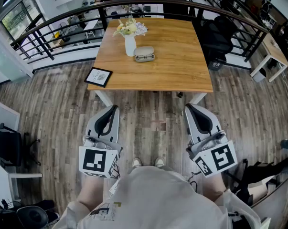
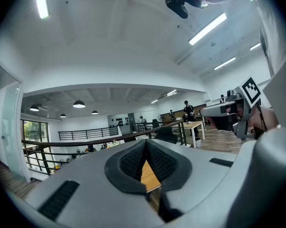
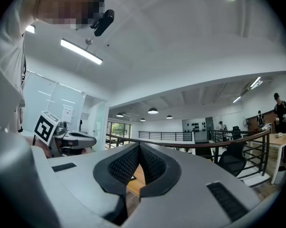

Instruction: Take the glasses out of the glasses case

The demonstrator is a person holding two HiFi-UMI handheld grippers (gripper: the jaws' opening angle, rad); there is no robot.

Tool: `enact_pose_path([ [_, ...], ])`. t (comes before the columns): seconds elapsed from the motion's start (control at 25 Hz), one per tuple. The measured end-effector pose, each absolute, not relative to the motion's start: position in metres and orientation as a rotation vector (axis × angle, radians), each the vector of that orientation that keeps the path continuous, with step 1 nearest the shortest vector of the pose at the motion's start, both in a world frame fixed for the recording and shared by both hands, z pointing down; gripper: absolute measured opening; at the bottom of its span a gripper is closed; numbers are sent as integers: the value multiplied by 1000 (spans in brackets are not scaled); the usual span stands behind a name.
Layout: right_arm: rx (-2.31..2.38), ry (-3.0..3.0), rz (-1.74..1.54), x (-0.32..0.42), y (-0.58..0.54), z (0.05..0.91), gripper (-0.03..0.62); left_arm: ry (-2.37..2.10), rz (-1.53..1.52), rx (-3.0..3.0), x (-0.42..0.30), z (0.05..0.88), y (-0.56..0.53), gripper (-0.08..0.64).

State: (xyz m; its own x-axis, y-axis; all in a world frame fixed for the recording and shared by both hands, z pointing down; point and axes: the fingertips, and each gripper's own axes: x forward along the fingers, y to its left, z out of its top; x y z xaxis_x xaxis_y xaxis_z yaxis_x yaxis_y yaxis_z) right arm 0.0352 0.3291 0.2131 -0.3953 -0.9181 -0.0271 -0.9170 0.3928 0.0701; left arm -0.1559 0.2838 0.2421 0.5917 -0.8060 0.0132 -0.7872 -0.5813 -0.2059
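At the left near corner of the wooden table (image 1: 182, 70), a dark picture frame (image 1: 98, 77) is seen lying flat. Below it, over the plank floor (image 1: 53, 113) and close to the person's body, the left gripper (image 1: 114, 109) is held level and aimed toward the table. In the left gripper view its jaws are seen pressed together at the tips (image 2: 145, 142), with nothing between them; only a sliver of the tabletop shows through the gap lower down.

Further along, toward the far middle of the table, a white vase (image 1: 129, 45) with flowers is found. Just to its right lies the grey glasses case (image 1: 144, 51), and the glasses (image 1: 144, 58) are seen at the case's near edge. Whether they rest inside the case or against it cannot be told. Case and glasses lie well apart from both grippers, ahead of them and between their two lines of aim.

At the right, the right gripper (image 1: 189, 107) is held level beside the left one, short of the table's near edge. In the right gripper view its jaws (image 3: 139, 147) are likewise closed on each other and nothing is gripped.
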Motion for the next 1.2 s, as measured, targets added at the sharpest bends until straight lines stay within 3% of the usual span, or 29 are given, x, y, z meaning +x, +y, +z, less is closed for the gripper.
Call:
enact_pose_path([
  [0.76,1773,-2658,-105,59,328,206,26,1343,-161,-2611,-140,237,286,17],
  [0.8,1797,-2677,-92,63,328,204,42,1342,-163,-2612,-137,238,286,17],
  [0.88,1822,-2698,-82,70,325,201,206,1342,-172,-2617,-132,241,286,17],
  [1.2,1764,-2696,-84,93,316,208,218,1354,-223,-2620,-99,248,285,17],
])
